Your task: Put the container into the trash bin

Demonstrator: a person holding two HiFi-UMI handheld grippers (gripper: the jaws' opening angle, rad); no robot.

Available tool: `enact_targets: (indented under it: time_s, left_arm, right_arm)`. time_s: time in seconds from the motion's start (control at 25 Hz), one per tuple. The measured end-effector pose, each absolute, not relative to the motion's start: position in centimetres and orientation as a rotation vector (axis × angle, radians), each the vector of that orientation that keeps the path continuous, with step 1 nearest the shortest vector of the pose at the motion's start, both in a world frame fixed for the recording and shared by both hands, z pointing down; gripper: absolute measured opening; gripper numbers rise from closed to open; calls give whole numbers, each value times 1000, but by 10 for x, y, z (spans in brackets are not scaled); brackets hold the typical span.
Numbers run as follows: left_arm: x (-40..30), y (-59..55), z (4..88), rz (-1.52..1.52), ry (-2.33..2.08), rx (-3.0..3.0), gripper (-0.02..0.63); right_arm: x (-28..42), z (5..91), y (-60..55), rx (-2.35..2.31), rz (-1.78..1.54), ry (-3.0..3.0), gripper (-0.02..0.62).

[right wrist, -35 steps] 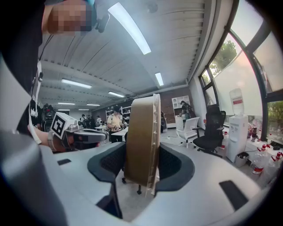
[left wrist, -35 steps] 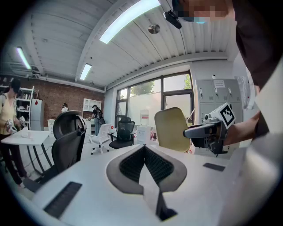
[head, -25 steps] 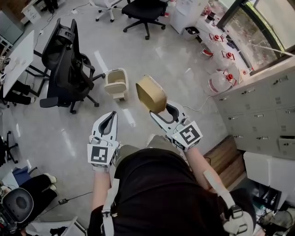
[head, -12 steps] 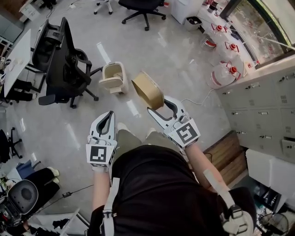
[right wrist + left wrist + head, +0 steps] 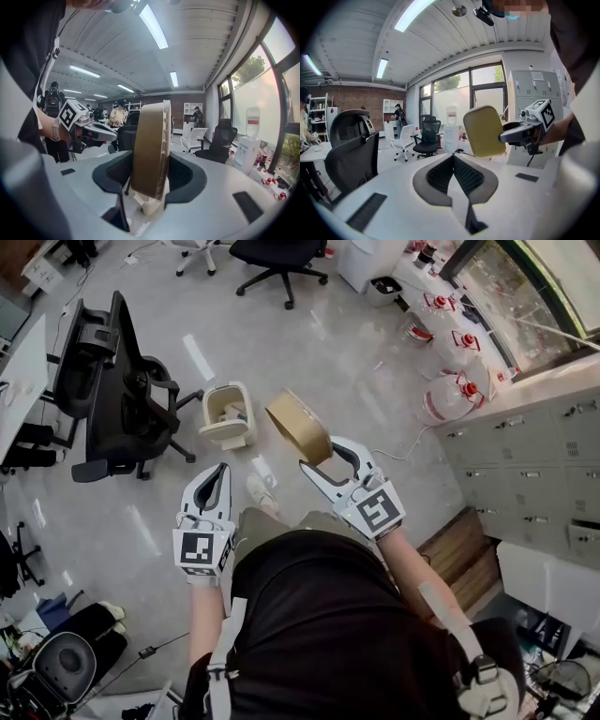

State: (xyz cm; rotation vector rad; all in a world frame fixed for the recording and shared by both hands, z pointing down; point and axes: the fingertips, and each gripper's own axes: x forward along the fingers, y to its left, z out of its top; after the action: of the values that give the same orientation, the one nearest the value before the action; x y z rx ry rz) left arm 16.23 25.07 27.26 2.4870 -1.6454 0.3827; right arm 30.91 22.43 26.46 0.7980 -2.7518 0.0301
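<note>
A person (image 5: 319, 624) in a dark top, seen from above, holds a gripper in each hand over a pale glossy floor (image 5: 375, 381). The left gripper (image 5: 217, 472) has its jaws pressed together with nothing between them. The right gripper (image 5: 323, 457) clamps its jaws on the container (image 5: 298, 426), a shallow tan tray with rounded corners and a ridged pale rim, held up on edge in the air. Just beyond it, the cream trash bin (image 5: 228, 414) stands on the floor. A black office chair (image 5: 112, 390) is to its left.
</note>
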Motion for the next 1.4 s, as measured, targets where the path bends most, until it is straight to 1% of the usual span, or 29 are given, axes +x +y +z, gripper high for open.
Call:
enact_targets:
  time_s: [0.4,0.8,1.4]
  left_arm:
    - [88,152,275,352,-1543,2539,8]
    - [16,112,288,334,-1537,2508,8]
    - [-23,67,304,346,-1731,2271,8]
  right_arm:
    - [229,262,139,835,25,-2688,221]
    - [165,270,91,806,32,-2640,221]
    - [117,302,8,490,62,-2650,221]
